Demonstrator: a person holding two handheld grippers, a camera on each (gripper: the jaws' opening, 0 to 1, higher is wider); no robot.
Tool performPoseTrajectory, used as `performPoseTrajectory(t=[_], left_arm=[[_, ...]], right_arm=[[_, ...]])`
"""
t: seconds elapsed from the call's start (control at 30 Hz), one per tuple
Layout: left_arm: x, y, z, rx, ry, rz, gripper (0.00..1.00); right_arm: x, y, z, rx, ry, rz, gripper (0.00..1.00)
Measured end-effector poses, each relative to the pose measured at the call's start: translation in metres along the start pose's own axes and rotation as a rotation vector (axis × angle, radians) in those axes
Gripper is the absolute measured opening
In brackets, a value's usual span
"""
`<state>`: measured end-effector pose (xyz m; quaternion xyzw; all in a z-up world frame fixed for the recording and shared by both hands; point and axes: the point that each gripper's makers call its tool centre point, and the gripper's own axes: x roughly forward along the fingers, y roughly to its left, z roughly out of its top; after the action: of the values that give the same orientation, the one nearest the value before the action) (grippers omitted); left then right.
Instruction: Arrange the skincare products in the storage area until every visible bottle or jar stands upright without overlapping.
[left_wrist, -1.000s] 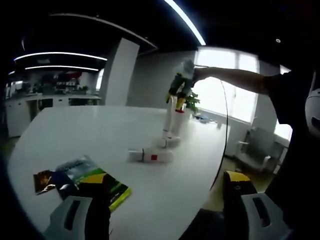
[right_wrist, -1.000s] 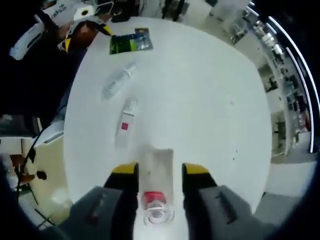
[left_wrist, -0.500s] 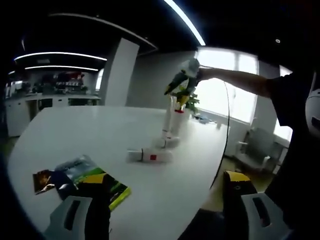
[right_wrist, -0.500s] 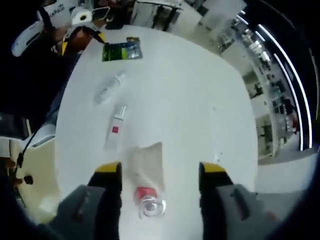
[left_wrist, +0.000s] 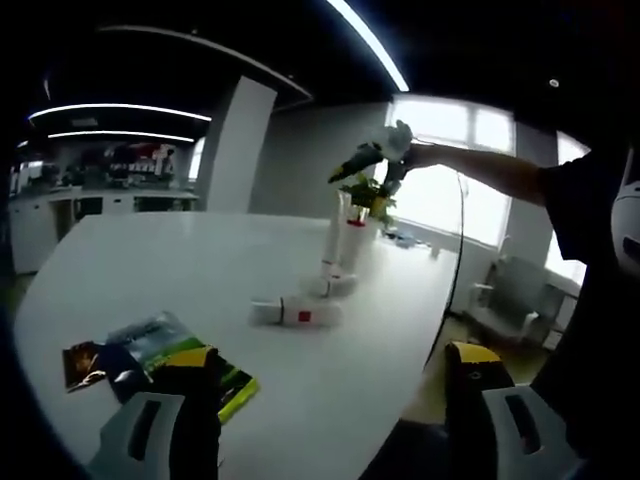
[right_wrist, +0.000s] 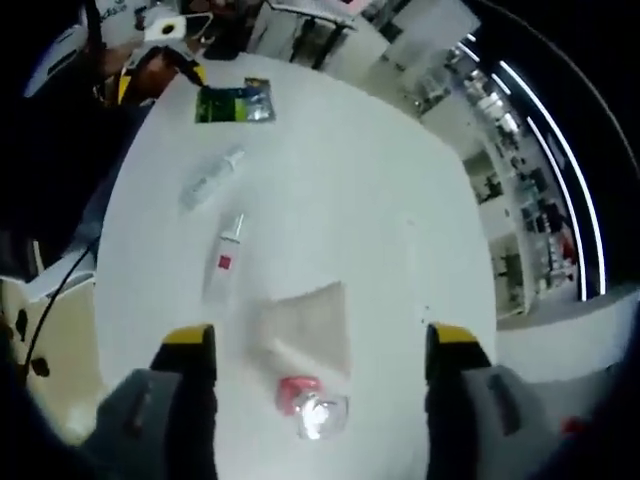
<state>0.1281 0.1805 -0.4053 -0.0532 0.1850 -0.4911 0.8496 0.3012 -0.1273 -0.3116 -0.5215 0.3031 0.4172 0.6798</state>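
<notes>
A tall white bottle (left_wrist: 343, 245) with a red band stands upright on the white table (left_wrist: 150, 270). From above it shows as a clear cap with the red band (right_wrist: 308, 405). My right gripper (right_wrist: 320, 350) hangs open high over it, the jaws wide apart and touching nothing; it also appears above the bottle (left_wrist: 376, 165). Two products lie flat: a tube with a red label (right_wrist: 222, 270) and a clear bottle (right_wrist: 205, 182). In the left gripper view one lying product carries a red mark (left_wrist: 297, 313), and a smaller one (left_wrist: 335, 287) rests by the upright bottle's foot. My left gripper (left_wrist: 325, 385) is open, low at the near table edge.
A green and black booklet (left_wrist: 165, 360) lies on the table near my left gripper, also seen from above (right_wrist: 233, 102). The person's arm (left_wrist: 490, 168) reaches over the table's right edge. A chair (left_wrist: 505, 300) stands by the windows beyond that edge.
My right gripper has spread its jaws wider and risen away from the upright bottle, which stays standing by itself. The left gripper has stayed in place.
</notes>
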Motion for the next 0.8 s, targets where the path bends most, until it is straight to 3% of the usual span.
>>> performPoseTrajectory(t=[0.1, 0.27, 0.37, 0.57, 0.8], left_arm=[[-0.001, 0.000, 0.000, -0.003, -0.003, 0.002, 0.95], [-0.003, 0.002, -0.002, -0.009, -0.002, 0.007, 0.96], [-0.004, 0.002, -0.002, -0.006, -0.003, 0.006, 0.96], [-0.004, 0.000, -0.003, -0.007, -0.005, 0.003, 0.96], [-0.002, -0.007, -0.003, 0.002, 0.000, -0.011, 0.96]], right_arm=[[-0.001, -0.001, 0.002, 0.029, -0.009, -0.018, 1.00], [-0.003, 0.006, 0.005, 0.064, -0.007, -0.032, 1.00], [-0.005, 0.012, 0.007, 0.028, 0.014, -0.044, 1.00], [-0.016, 0.018, 0.022, 0.010, -0.003, -0.083, 1.00], [-0.019, 0.026, 0.031, -0.018, 0.006, -0.080, 1.00]])
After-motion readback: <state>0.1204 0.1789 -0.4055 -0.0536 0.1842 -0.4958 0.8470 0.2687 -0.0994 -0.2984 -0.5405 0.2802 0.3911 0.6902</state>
